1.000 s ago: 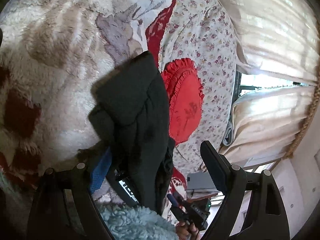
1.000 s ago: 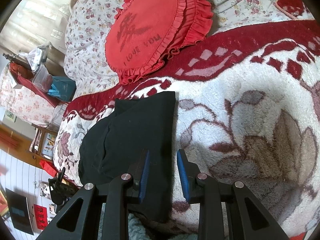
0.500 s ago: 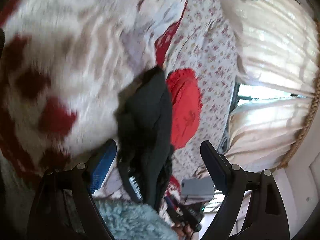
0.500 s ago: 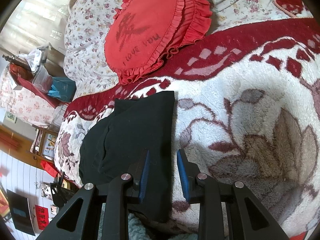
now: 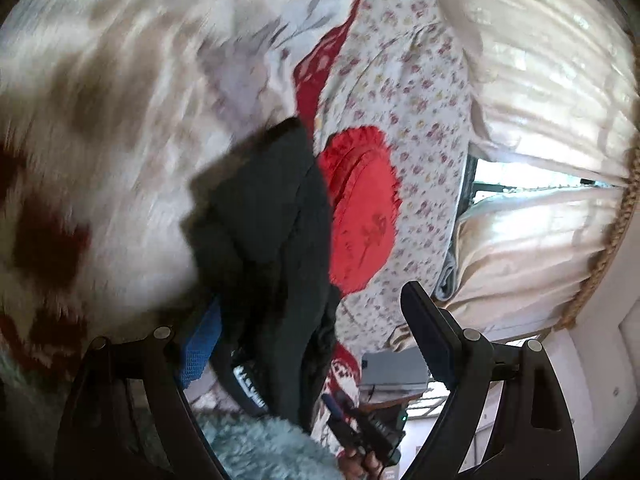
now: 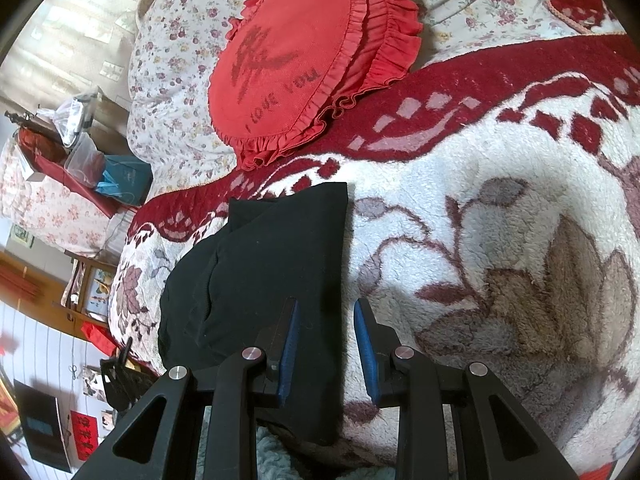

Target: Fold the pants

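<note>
Swinging back (blurred), left tongs [image 5: 316, 324] over pants [image 5: 272, 216]

The red cushion [image 6: 304, 56] reads "I LOVE YOU", seen inverted.

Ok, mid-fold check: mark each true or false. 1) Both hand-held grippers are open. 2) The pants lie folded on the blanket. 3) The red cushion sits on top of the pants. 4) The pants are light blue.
1) True: the left hand-held gripper and the right hand-held gripper both stand apart, clamping nothing.
2) True: the pants lie folded on the blanket.
3) False: the red cushion lies beyond them, apart.
4) False: they are black.
</note>
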### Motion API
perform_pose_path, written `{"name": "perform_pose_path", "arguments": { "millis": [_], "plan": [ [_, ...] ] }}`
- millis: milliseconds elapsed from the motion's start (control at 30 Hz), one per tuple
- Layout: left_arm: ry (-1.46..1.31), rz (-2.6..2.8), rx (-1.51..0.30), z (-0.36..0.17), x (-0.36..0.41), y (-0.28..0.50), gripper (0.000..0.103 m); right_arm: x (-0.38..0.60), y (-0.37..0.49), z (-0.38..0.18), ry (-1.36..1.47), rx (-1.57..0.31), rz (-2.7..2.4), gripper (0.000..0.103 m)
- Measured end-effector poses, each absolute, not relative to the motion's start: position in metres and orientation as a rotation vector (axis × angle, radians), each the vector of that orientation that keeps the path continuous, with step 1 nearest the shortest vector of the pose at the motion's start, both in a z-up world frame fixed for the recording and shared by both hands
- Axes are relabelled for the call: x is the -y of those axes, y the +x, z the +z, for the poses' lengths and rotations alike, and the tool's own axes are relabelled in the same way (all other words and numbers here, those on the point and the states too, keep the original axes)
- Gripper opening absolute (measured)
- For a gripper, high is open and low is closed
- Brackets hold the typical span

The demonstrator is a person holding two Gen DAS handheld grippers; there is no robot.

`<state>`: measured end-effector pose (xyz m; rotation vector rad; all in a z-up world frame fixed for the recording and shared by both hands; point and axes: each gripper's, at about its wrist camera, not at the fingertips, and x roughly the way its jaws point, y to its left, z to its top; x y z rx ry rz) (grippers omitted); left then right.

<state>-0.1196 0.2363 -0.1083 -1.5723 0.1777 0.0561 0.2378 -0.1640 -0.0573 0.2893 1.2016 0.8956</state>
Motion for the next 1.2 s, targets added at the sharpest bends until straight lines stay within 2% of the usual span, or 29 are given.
{"name": "perform_pose_path", "arguments": {
  "millis": [200, 267, 367, 433, 533, 633, 933, 1200],
  "plan": [
    [-1.541, 0.132, -0.201, -0.112, -0.239, -0.118, 0.084, 0.165, 0.238, -0.057, 0.292, -1.202, 0.895, 0.027],
    [-1.515, 0.16, -0.221, -0.111, -0.236, -0.117, 0.079, 0.165, 0.239, -0.057, 0.291, -1.203, 0.894, 0.027],
    [-1.491, 0.204, -0.254, -0.113, -0.234, -0.116, 0.059, 0.165, 0.239, -0.057, 0.293, -1.203, 0.894, 0.027],
    [-1.475, 0.248, -0.295, -0.117, -0.234, -0.117, 0.028, 0.165, 0.239, -0.057, 0.293, -1.203, 0.894, 0.027],
    [-1.449, 0.283, -0.316, -0.12, -0.232, -0.119, 0.018, 0.165, 0.238, -0.058, 0.296, -1.205, 0.894, 0.027],
    [-1.318, 0.34, -0.342, -0.102, -0.223, -0.115, 0.016, 0.166, 0.239, -0.057, 0.306, -1.209, 0.894, 0.027],
    [-0.677, 0.248, -0.412, 0.009, -0.152, -0.064, 0.015, 0.169, 0.239, -0.057, 0.306, -1.201, 0.888, 0.027],
    [-0.277, -0.049, -0.601, 0.04, -0.056, 0.008, 0.015, 0.175, 0.242, -0.058, 0.341, -1.197, 0.882, 0.027]
  ]
}}
